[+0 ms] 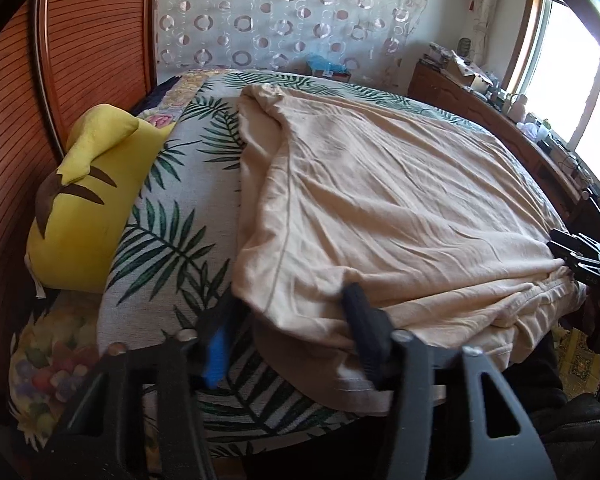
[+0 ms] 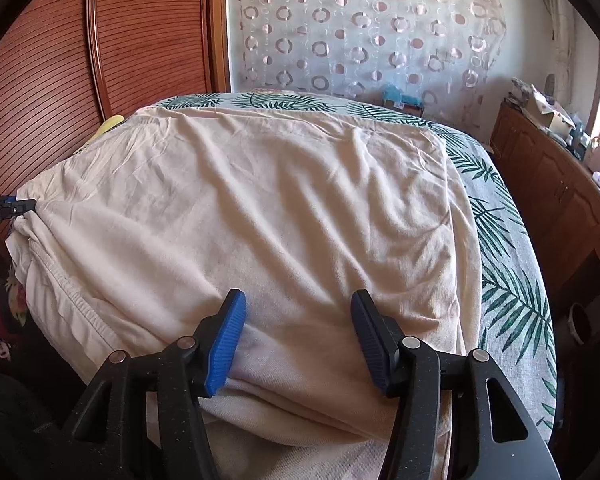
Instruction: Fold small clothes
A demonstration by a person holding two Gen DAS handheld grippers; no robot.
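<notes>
Far left: yellow plush pillow with brown stripes [image 1: 76, 200], against ribbed red-brown wooden headboard [image 1: 16, 128]. Centre: large cream cotton garment [image 1: 380, 200], spread wrinkled over leaf-print bedspread [image 1: 164, 240], near hem draped off the bed's near edge. Left gripper [image 1: 286, 336] at near-left hem corner, jaws partly closed around bunched cloth; firm pinch or not, cannot tell. Right gripper [image 2: 298, 336] at near-right hem, jaws standing half open, cloth between but pads not pressing. Judged early: garment laid out, no clear fold made; gripping and folding remain.
</notes>
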